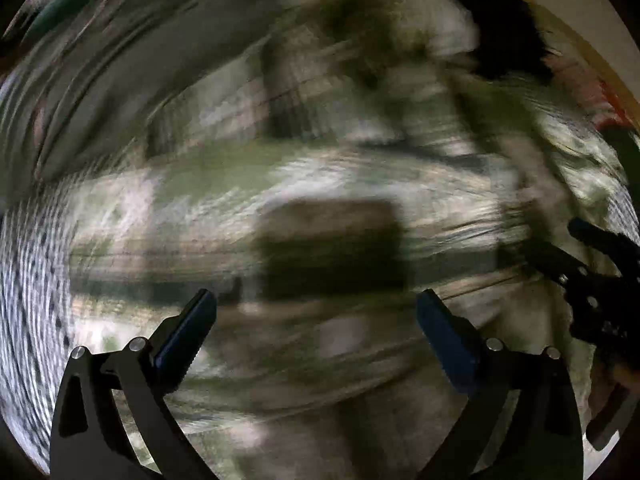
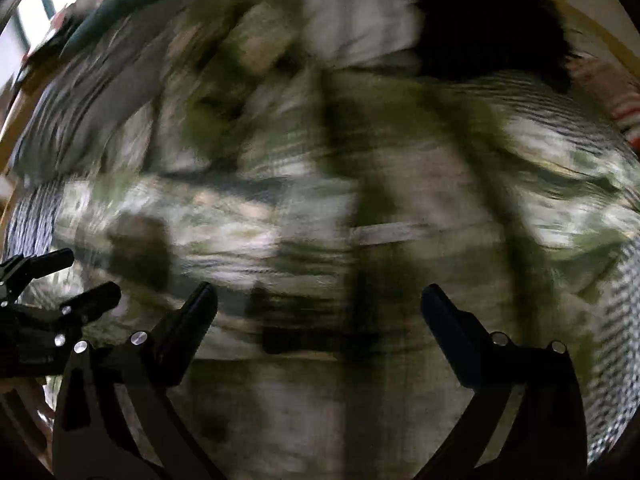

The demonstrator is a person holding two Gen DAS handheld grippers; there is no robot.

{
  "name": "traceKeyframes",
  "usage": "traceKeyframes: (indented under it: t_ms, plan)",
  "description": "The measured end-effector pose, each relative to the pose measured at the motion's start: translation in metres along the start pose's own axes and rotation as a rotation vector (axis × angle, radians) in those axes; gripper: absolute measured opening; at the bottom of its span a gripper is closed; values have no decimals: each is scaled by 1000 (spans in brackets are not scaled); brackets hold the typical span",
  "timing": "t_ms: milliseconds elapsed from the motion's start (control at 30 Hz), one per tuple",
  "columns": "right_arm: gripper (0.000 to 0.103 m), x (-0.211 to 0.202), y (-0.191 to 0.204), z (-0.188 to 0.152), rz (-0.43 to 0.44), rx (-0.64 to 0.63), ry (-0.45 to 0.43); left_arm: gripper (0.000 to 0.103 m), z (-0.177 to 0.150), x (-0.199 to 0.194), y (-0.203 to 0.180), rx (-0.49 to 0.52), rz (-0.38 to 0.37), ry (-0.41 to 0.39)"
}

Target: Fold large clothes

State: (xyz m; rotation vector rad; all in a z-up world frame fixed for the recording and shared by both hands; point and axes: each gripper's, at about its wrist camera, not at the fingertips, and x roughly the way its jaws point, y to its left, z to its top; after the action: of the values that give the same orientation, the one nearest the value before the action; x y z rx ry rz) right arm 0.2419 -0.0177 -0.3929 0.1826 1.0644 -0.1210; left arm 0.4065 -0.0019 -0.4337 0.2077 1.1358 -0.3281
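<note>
Both views are heavily motion-blurred. A large pale garment with green and grey patterning (image 1: 320,184) spreads across the surface below me, also filling the right wrist view as the same garment (image 2: 400,208). My left gripper (image 1: 316,304) hangs open above it with nothing between its fingers. My right gripper (image 2: 320,300) is likewise open and empty over the cloth. The right gripper shows at the right edge of the left wrist view (image 1: 592,276), and the left gripper shows at the left edge of the right wrist view (image 2: 60,280). Folds and edges of the garment are too smeared to tell.
A black cloth (image 2: 488,28) and a white piece (image 2: 356,20) lie at the far side. A teal item (image 2: 120,4) sits far left, a red-striped fabric (image 2: 624,104) far right. A dotted white cover (image 1: 28,300) shows at the left; a wooden rim (image 2: 592,28) curves behind.
</note>
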Motion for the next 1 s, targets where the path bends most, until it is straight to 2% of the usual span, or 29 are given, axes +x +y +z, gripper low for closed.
traceKeyframes:
  t_ms: [67, 333, 667, 867, 1000]
  plan:
    - [100, -12, -36, 0, -28, 53, -16, 98, 16, 0, -41, 72, -32, -27]
    - [100, -45, -153, -2, -143, 171, -59, 98, 56, 21, -194, 215, -151, -54]
    - [100, -57, -288, -2, -237, 341, -97, 98, 97, 61, -334, 385, -240, -67]
    - [100, -56, -391, 7, -257, 524, -139, 98, 113, 80, -417, 503, -289, -96]
    - [100, -53, -454, 15, -252, 661, -164, 98, 117, 85, -462, 609, -281, -131]
